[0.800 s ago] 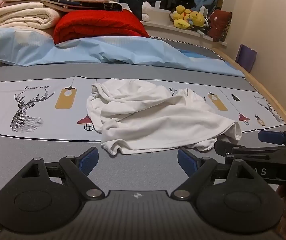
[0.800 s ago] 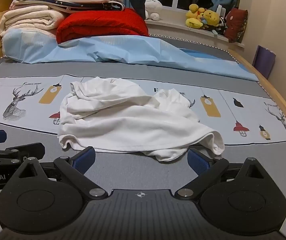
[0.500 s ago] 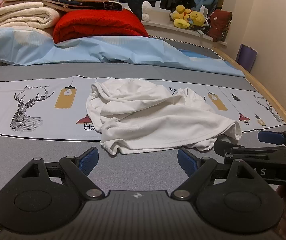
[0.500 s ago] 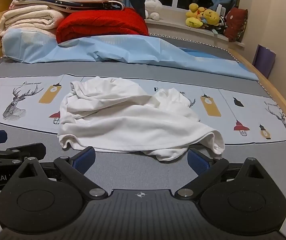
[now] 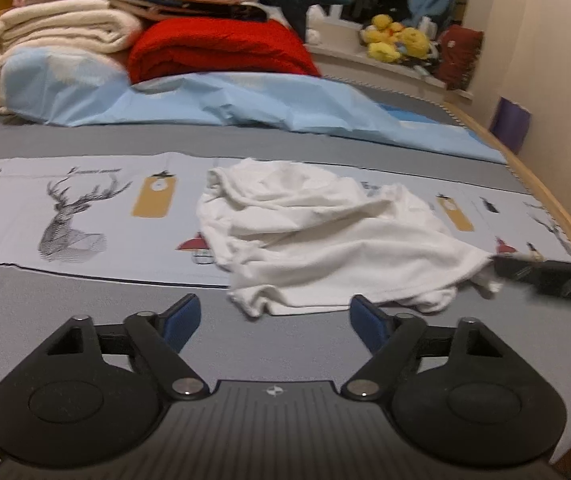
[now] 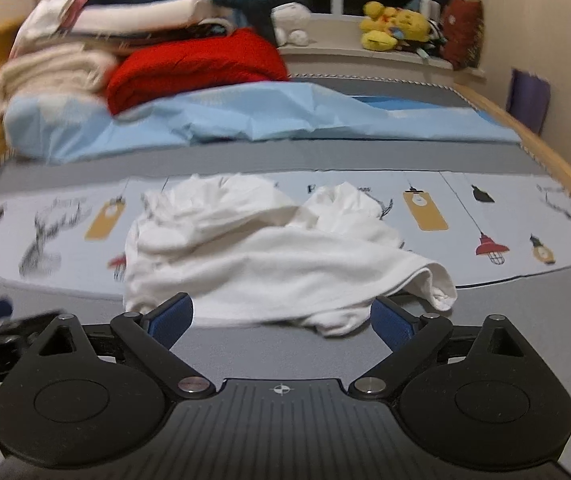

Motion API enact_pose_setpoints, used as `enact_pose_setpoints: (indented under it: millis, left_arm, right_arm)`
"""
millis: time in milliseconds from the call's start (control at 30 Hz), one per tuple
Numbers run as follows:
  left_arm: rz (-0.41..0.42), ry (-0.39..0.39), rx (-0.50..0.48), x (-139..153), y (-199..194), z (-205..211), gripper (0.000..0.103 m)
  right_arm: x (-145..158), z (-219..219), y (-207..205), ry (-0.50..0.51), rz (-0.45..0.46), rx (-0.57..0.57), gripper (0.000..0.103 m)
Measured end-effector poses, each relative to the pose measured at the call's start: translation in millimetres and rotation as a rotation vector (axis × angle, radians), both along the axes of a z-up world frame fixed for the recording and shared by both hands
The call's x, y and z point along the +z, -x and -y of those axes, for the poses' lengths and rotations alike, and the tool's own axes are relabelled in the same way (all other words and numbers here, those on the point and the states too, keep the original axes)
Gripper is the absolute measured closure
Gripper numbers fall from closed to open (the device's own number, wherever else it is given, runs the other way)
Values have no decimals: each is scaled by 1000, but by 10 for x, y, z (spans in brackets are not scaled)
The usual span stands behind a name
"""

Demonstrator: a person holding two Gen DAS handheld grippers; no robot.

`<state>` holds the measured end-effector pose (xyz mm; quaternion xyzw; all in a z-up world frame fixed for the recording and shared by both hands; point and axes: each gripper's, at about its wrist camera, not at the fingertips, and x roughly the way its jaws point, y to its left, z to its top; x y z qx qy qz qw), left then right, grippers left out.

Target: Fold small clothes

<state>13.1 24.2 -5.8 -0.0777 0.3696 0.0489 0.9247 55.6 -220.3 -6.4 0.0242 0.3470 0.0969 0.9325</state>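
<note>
Left gripper (image 5: 272, 322): jaws spread wide, holding nothing; it hangs low over bare grey sheet, short of the shirt.
Shirt, left view (image 5: 325, 236): white, crumpled heap at 12 o'clock on the printed band of the sheet (image 5: 85, 312); its near hem lies just beyond the fingertips, probably the edge to take first.
Right gripper, seen from left (image 5: 549, 276): dark, blurred bar at 3 o'clock, tip at the shirt's right corner.
Room, left view: open sheet at 9 o'clock for spreading; blue cover (image 5: 245, 100) and red blanket (image 5: 217, 52) well beyond the shirt.
Right gripper (image 6: 281, 318): jaws wide, empty; the near hem sits between the pads, apparently lined up for a pinch.
Shirt, right view (image 6: 269, 256): rolled corner at 2 o'clock, lifted off the sheet.
Edges, right view: wooden bed rail (image 6: 545, 148) at 2 o'clock limits spreading that way; free sheet at 9 o'clock.
</note>
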Motion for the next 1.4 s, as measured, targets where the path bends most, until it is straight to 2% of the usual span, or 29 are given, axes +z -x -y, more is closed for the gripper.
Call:
enact_pose_setpoints:
  millis: [33, 67, 100, 133, 167, 233, 267, 300, 367, 467, 567, 667, 733, 767, 833, 967, 1000, 1033, 1067, 1100, 1133, 1267, 1333, 1400]
  left_arm:
    - [-17, 3, 9, -18, -47, -83, 41]
    - [-39, 8, 11, -43, -105, -165, 48]
    - [-58, 19, 11, -72, -163, -245, 61]
    - [-71, 27, 10, -101, -210, -316, 71]
    - [-88, 33, 5, -134, -281, -388, 75]
    - [-105, 29, -9, -185, -408, -465, 77]
    - [-111, 18, -16, -217, -479, -495, 77]
    - [-120, 7, -22, -257, -542, -517, 77]
    - [-141, 4, -33, -357, -697, -554, 77]
    - [-165, 22, -41, -531, -956, -600, 77]
    - [-198, 84, -35, -731, -1208, -653, 75]
    - [-228, 174, -5, -907, -1408, -703, 66]
    - [-234, 210, 18, -990, -1507, -721, 51]
    - [-237, 219, 30, -1032, -1556, -730, 50]
    - [-250, 221, 49, -1108, -1633, -732, 49]
    - [-265, 222, 51, -1224, -1719, -736, 53]
    - [-262, 219, 38, -1223, -1723, -733, 67]
    - [-261, 213, 17, -1214, -1730, -728, 81]
    - [-262, 191, 1, -1189, -1726, -721, 96]
    - [-254, 174, -11, -1149, -1703, -721, 98]
    - [-237, 168, -24, -1088, -1671, -743, 99]
    - [-141, 204, -46, -727, -1436, -911, 100]
    - [-95, 213, -50, -505, -1228, -1020, 100]
    - [-77, 188, -67, -297, -1012, -1087, 101]
  right_arm:
    - [13, 117, -91, -16, -3, -21, 16]
    - [8, 217, -165, -43, -8, -41, 17]
    - [11, 328, -266, -35, -1, -72, 20]
    - [3, 451, -346, -54, 2, -99, 27]
    - [-33, 572, -441, -87, -22, -119, 32]
    - [-130, 797, -648, -117, -74, -159, 61]
    - [-183, 925, -730, -140, -85, -185, 66]
    - [-197, 1084, -807, -165, -45, -212, 72]
    - [-321, 1300, -948, -181, -77, -267, 73]
    - [-569, 1615, -1123, -260, -149, -340, 71]
    - [-846, 1742, -1256, -337, -238, -372, 69]
    - [-1051, 1726, -1395, -383, -292, -365, 61]
    - [-1149, 1698, -1494, -439, -316, -357, 56]
    - [-1180, 1674, -1534, -448, -324, -355, 54]
    - [-1251, 1605, -1623, -442, -346, -360, 46]
    - [-1425, 1493, -1766, -438, -395, -381, 45]
    - [-1454, 1469, -1781, -433, -398, -381, 45]
    - [-1470, 1442, -1796, -427, -396, -381, 50]
    - [-1475, 1428, -1811, -422, -392, -375, 59]
    - [-1467, 1407, -1819, -424, -382, -360, 90]
    - [-1447, 1399, -1819, -427, -377, -351, 97]
    - [-1121, 1424, -1704, -456, -276, -322, 97]
    - [-849, 1424, -1553, -480, -216, -263, 97]
    - [-534, 1402, -1361, -489, -170, -165, 97]
